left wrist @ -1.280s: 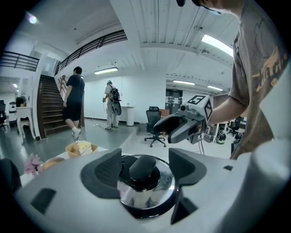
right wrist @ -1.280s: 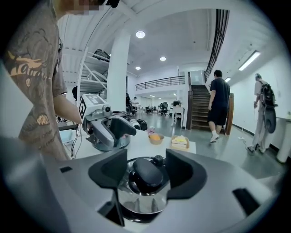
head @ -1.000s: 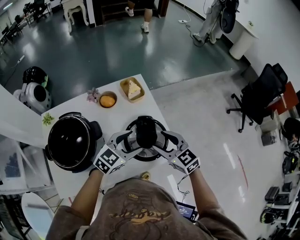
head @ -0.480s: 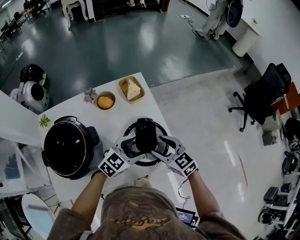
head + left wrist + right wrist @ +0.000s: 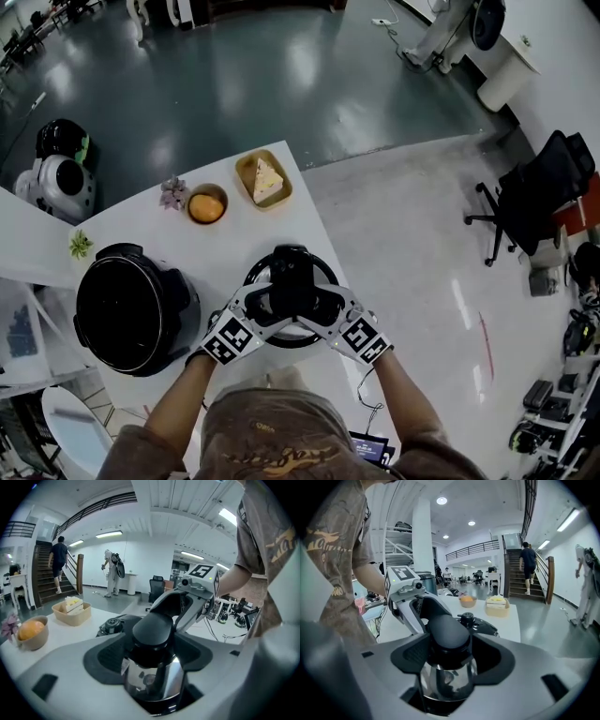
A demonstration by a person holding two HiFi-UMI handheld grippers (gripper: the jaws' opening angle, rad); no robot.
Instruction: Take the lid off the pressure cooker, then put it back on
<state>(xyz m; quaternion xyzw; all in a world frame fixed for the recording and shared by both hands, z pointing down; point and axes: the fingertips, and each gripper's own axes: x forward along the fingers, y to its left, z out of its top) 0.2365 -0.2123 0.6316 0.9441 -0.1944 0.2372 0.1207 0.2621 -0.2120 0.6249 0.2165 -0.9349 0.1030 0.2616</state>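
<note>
holds the lid (image 5: 323,274) by its black knob (image 5: 152,626) with the left gripper (image 5: 266,306) and the right gripper (image 5: 320,306), both sets of jaws squeezed tight on it. has the lid off, over the table (image 5: 234,239), just right of the open pressure cooker (image 5: 131,307). looks half done; needs to put it back on.

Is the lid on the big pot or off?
Off. The pot stands open, dark inside; the left gripper and right gripper hold the lid beside it.
</note>
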